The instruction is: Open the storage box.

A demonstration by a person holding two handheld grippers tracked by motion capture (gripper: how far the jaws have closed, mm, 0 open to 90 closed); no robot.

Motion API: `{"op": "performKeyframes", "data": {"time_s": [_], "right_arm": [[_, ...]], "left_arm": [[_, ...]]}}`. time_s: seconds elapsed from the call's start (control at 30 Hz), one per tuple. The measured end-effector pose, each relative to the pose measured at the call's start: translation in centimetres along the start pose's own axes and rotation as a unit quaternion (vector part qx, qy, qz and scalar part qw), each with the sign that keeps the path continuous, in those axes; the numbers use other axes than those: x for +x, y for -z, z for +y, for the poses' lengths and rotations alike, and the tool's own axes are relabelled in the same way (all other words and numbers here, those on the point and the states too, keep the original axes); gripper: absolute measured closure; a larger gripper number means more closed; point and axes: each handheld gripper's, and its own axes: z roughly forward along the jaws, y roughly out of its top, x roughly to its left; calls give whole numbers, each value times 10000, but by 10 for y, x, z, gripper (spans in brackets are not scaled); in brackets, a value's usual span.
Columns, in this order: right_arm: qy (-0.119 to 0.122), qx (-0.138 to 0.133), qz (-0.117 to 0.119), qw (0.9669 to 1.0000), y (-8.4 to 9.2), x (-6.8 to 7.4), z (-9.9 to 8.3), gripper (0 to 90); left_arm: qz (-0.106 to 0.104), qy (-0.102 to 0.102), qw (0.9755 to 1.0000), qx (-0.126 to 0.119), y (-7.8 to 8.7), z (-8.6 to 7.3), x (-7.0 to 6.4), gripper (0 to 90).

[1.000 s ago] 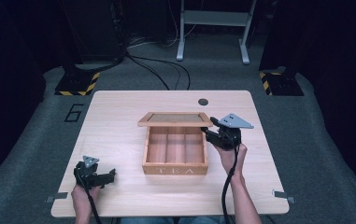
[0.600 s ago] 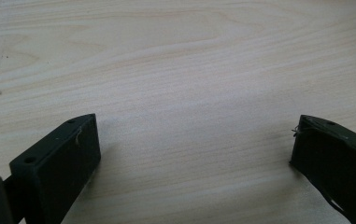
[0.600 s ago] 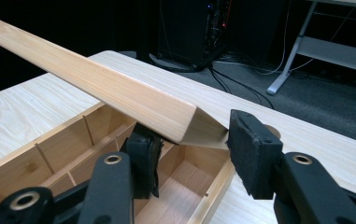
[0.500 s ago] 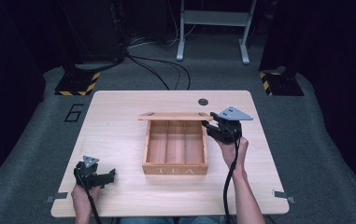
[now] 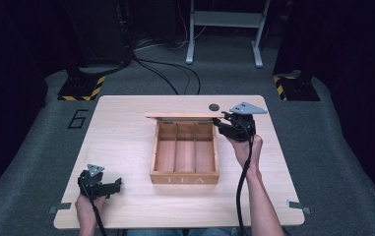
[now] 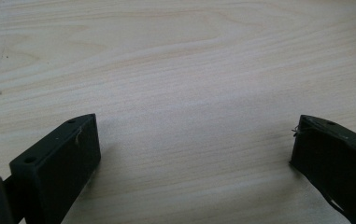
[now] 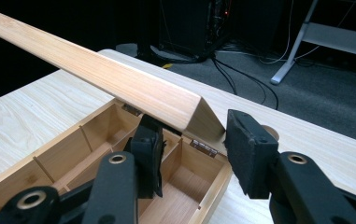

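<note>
On the wooden box's front wall, lettering "TEA"

Tea box is a warm honey-brown wood inside and out, with darker lettering on its front, and the lid is a paler tan with fine straight grain and small brassy hinges. The table is light blond wood with wavy grain. Both the left gripper and the right gripper are matte black with grey plates on top, and the floor mat is dark grey with yellow-black hazard stripes near the back.
</note>
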Motion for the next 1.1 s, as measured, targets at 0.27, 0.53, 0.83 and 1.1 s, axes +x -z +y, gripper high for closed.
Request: {"op": "performKeyframes", "data": {"time_s": [0.27,0.53,0.83,1.1], "right_arm": [[-80,86,39,9999,-3,-5,8,573],[-181,183,50,9997,-8,-10,19,579],[-215,218,94,9995,-11,-15,25,581],[-231,226,94,9994,-11,-15,25,581]], "left_arm": [[-1,-1,10000,3,0,0,0,10],[-2,-4,10000,3,0,0,0,10],[-3,-2,10000,3,0,0,0,10],[8,55,10000,-43,-1,0,-1,10]]}}
